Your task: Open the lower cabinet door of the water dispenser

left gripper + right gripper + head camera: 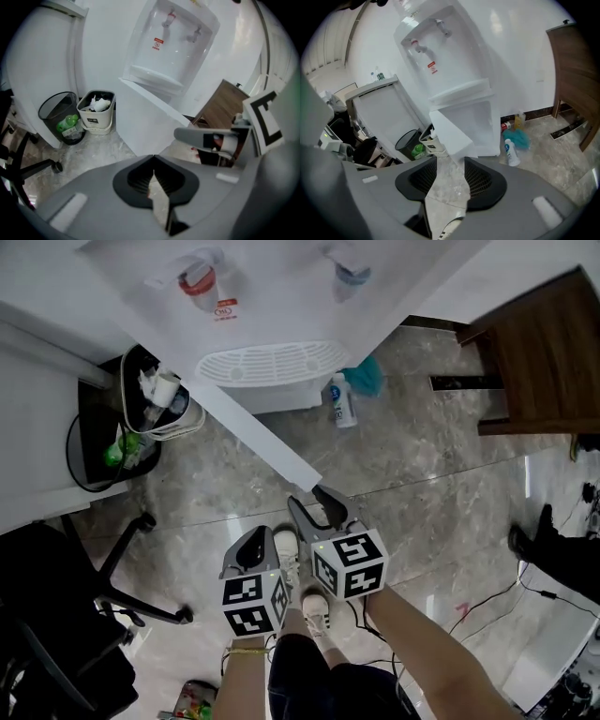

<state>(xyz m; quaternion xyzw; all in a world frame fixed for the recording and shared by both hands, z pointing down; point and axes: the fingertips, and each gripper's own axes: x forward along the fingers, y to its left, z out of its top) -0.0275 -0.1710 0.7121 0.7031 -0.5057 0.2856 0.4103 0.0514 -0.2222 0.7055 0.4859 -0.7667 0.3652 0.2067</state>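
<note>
At the foot of the dispenser (272, 296), the lower door (253, 432) stands swung wide. Its free edge is just ahead of the right hand-held gripper (319, 507), whose jaws are partly apart and empty. The left hand-held gripper (258, 538) is pinched closed on nothing. Unheld, the door may drift back or knock the bin (173, 413).

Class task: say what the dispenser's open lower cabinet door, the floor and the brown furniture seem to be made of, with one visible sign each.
Lower cabinet door: likely plastic or painted metal; thin, smooth, plain white panel.
Floor: polished stone or stone-look tile; grey veining, glossy reflections.
Brown furniture: wood or wood-look laminate; streaky grain, dull surface.
</note>
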